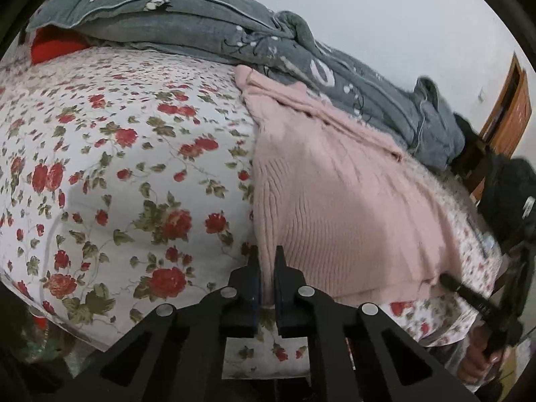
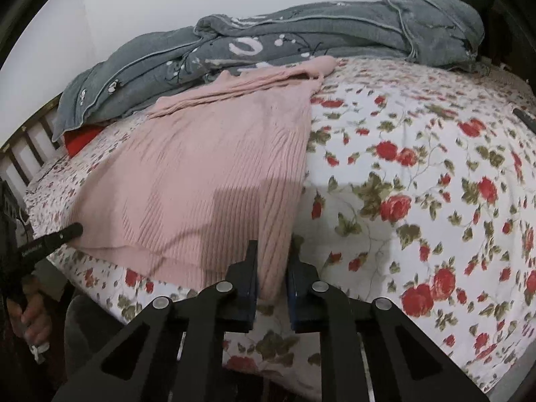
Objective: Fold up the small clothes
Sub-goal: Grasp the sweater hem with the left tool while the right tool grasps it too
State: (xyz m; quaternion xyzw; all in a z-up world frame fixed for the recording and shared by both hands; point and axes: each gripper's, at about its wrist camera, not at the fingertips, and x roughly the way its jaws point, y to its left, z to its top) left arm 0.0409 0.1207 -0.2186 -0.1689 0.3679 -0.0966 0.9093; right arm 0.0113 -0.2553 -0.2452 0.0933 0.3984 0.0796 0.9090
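Garment: a pink ribbed knit sweater (image 2: 201,174) lies spread flat on the white bedsheet printed with red roses (image 2: 418,184), its hem along the near edge of the bed, its top reaching a rumpled grey quilt with white flower print (image 2: 268,47) at the far edge.

Left gripper (image 1: 267,261): black fingers pressed close on one near corner of the sweater's hem — fabric sits between them.

Right gripper (image 2: 272,254): fingers pinching the sweater's other near corner, a fold of knit caught in the narrow gap.

Bed: a red cloth (image 1: 53,45) shows under the quilt's end.
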